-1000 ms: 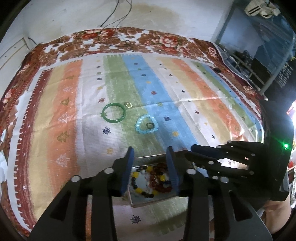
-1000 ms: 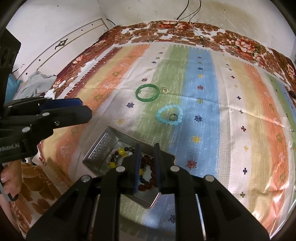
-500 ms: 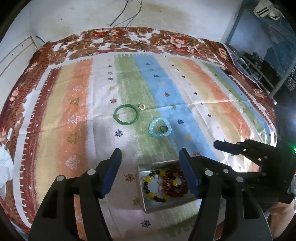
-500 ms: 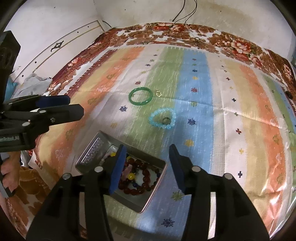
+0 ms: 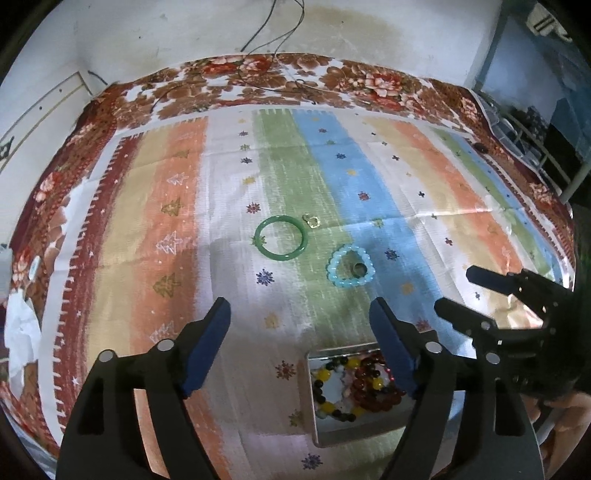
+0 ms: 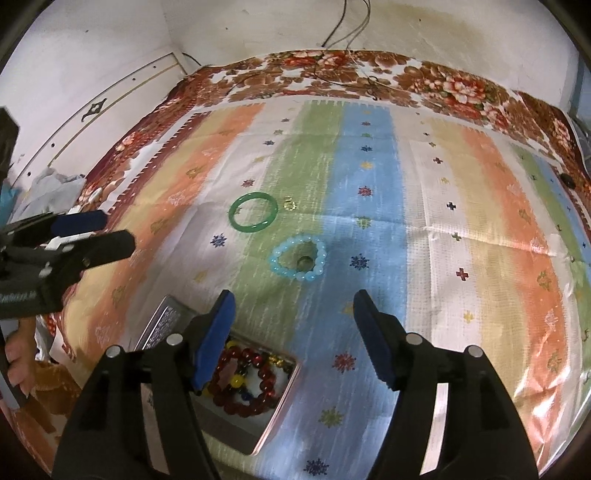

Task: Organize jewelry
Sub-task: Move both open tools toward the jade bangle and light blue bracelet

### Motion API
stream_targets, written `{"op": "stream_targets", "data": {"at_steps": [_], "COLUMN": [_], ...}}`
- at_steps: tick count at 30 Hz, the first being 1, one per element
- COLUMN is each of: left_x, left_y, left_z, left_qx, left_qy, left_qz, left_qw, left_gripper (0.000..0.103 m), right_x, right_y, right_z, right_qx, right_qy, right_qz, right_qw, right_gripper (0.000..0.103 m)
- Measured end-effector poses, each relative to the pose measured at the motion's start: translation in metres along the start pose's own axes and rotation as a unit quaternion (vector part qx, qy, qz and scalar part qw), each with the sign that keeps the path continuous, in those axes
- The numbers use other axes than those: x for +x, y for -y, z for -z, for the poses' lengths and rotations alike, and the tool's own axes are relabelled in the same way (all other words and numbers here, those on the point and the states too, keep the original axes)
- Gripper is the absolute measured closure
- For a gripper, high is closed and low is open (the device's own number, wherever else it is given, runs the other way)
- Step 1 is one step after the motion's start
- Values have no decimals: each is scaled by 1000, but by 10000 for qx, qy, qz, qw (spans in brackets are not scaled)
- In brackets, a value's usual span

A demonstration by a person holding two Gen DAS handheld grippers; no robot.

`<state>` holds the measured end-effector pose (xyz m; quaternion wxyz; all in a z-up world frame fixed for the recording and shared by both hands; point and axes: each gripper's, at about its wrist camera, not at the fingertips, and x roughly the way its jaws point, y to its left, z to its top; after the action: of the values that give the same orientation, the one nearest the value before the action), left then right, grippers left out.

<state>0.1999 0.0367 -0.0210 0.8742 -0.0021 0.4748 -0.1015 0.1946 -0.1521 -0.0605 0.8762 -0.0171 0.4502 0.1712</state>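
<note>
A green bangle [image 5: 281, 237] [image 6: 253, 213] lies mid-cloth, with a small gold ring [image 5: 311, 220] [image 6: 290, 204] beside it. A light blue bead bracelet [image 5: 350, 270] [image 6: 298, 259] encircles a dark ring [image 5: 357, 268] [image 6: 304, 261]. A metal tin [image 5: 325, 432] [image 6: 236, 432] near the front holds red, yellow and dark bead bracelets [image 5: 365, 387] [image 6: 251, 384]. My left gripper [image 5: 301, 317] is open and empty, above the cloth left of the tin. My right gripper [image 6: 293, 308] is open and empty, above the tin's far side.
The striped cloth [image 5: 177, 229] covers a floral bedspread [image 5: 258, 77] against a wall. Cables [image 6: 351, 26] hang at the back. The right gripper shows at the right of the left wrist view [image 5: 517, 314]; the left gripper shows at the left of the right wrist view [image 6: 55, 243].
Both grippers have opened wide and pulled back from the tin. The right one was nearly shut over the beads a second ago. The jewelry on the cloth has not moved.
</note>
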Motion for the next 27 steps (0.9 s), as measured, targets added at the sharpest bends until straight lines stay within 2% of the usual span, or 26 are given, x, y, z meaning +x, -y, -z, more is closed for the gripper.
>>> {"op": "stream_targets", "data": {"at_steps": [13, 17, 27], "left_x": [18, 24, 55], "left_y": [0, 0, -15], "left_z": [-10, -17, -31], "left_qx": [43, 99, -185], "left_qy": [-163, -133, -383], "left_qz": [-135, -194, -145], "left_qw": [9998, 9997, 9990], "left_gripper": [24, 22, 22], "right_x": [20, 30, 48], "right_y": [1, 4, 14], "right_z": [-13, -16, -27], "right_qx": [-74, -128, 7], "right_qy": [-220, -381, -468], "right_qz": [35, 137, 149], "right_qw": [9997, 9991, 9988], "right_gripper": [36, 30, 30]}}
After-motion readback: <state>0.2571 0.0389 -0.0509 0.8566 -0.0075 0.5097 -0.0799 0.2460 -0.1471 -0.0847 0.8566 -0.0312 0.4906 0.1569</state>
